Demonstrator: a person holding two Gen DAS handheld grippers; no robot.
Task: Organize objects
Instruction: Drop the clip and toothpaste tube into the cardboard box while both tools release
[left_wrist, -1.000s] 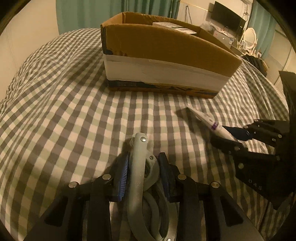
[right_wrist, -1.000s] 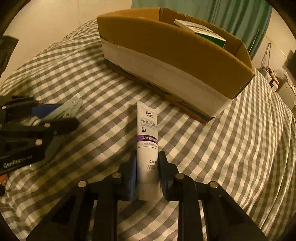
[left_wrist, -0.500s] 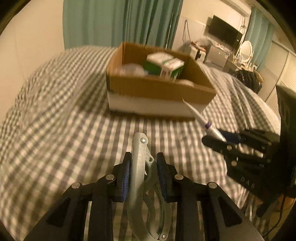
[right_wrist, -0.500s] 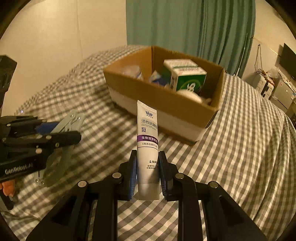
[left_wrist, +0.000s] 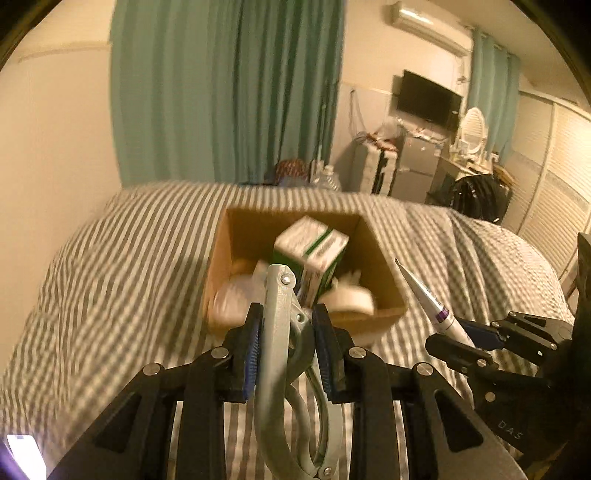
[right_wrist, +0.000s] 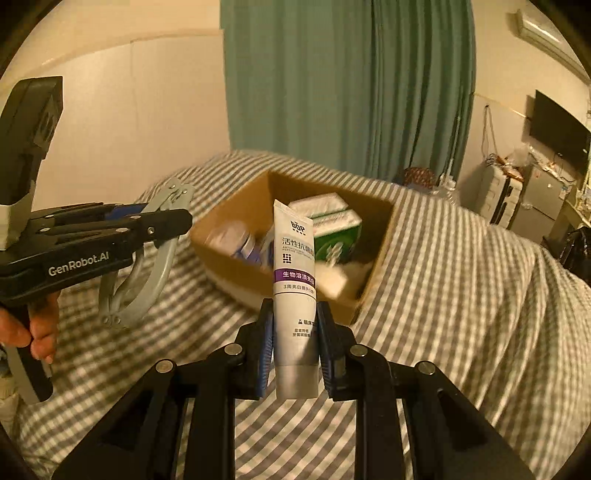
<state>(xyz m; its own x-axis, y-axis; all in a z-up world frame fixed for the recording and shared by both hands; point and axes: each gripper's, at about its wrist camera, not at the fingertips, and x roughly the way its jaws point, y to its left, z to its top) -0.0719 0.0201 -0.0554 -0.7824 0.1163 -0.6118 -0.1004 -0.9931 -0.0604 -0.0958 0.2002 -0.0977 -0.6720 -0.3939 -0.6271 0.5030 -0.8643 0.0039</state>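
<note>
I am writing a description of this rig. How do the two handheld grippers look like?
Both are matte black plastic with angular, ribbed finger arms, silver screw heads and blue pads inside the fingertips. The left gripper carries white "GenRobot.AI" lettering, a boxy black top with a pale base and a black handle. The right gripper shows faint "DAS" lettering. No cables visible.

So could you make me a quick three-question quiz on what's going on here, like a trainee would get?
1. True or false: the right gripper is shut on a white tube.
2. What does the left gripper hold? A) grey metal clamp B) spoon C) cup
3. Fill in: a green and white carton stands inside the cardboard ____.

Key: 1 true; 2 A; 3 box.
</note>
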